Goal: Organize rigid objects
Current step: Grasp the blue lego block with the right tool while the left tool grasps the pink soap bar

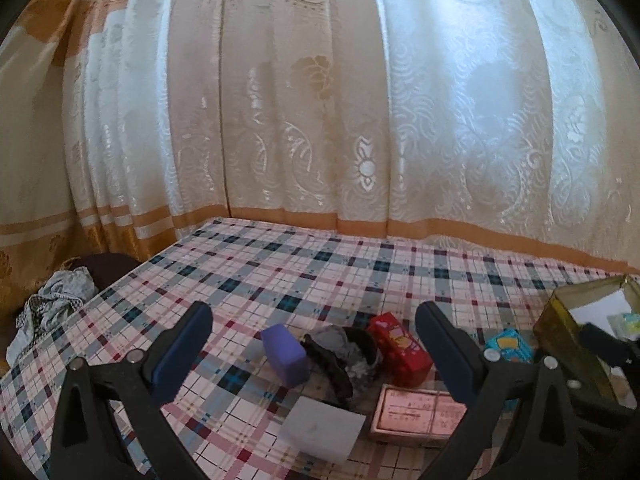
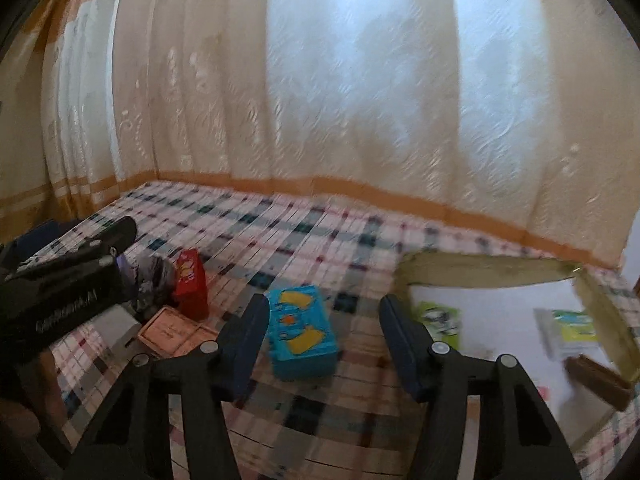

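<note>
My left gripper (image 1: 312, 316) stands open above the checked tablecloth (image 1: 280, 264). Ahead of it lie a purple box (image 1: 285, 354), a red box (image 1: 400, 354), a pink box (image 1: 416, 416) and a white box (image 1: 320, 428). My right gripper (image 2: 324, 308) is open too, low over the table. A blue box with yellow shapes (image 2: 302, 332) lies flat between its fingers, close to the left pad; no pad visibly presses on it. The same blue box (image 1: 510, 344) shows at the right in the left wrist view. The left gripper (image 2: 80, 264) appears at the left edge of the right wrist view.
A crumpled dark cloth (image 1: 344, 360) lies between the purple and red boxes. An open olive-walled box (image 2: 480, 272) at the right holds green packets (image 2: 438, 316) and a brown bar (image 2: 600, 376). Patterned curtains (image 1: 320, 100) hang behind the table. Clothes (image 1: 56, 304) lie off the left edge.
</note>
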A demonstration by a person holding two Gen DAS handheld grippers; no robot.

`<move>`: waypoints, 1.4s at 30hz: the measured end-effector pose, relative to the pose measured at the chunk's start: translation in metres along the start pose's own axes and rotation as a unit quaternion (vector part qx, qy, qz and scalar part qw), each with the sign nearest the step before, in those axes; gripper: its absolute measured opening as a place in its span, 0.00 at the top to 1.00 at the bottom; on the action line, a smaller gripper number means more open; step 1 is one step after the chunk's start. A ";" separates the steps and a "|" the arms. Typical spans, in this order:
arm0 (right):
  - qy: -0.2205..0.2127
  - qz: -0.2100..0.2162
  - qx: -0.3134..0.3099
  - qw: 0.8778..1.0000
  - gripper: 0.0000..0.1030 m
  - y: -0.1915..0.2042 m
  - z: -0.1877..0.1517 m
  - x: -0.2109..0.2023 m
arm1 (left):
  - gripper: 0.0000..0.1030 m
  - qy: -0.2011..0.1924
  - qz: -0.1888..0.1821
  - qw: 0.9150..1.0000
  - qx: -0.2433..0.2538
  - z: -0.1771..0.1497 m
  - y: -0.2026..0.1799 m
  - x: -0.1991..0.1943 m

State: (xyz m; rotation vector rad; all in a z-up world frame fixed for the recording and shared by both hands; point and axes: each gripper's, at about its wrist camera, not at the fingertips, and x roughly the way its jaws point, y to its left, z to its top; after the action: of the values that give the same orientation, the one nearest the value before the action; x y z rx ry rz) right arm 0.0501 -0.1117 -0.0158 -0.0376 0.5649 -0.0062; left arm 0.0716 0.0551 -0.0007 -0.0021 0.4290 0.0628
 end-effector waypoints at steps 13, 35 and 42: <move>0.086 -0.003 0.001 0.996 0.41 0.013 0.006 0.045 | 0.00 0.017 -0.023 1.000 -0.004 0.000 -0.002 0.003; 0.034 0.025 0.008 0.999 0.56 0.005 -0.008 -0.003 | 0.01 0.041 -0.054 0.998 -0.009 -0.003 0.002 0.009; -0.008 0.011 0.015 1.000 0.56 -0.012 -0.015 -0.038 | 0.03 0.051 -0.122 0.990 0.048 -0.008 -0.024 0.001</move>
State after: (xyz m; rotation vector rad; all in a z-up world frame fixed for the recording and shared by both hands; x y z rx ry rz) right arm 0.0099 -0.1237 -0.0080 -0.0016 0.5491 0.0061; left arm 0.0711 0.0307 -0.0087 0.0363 0.5308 -0.1994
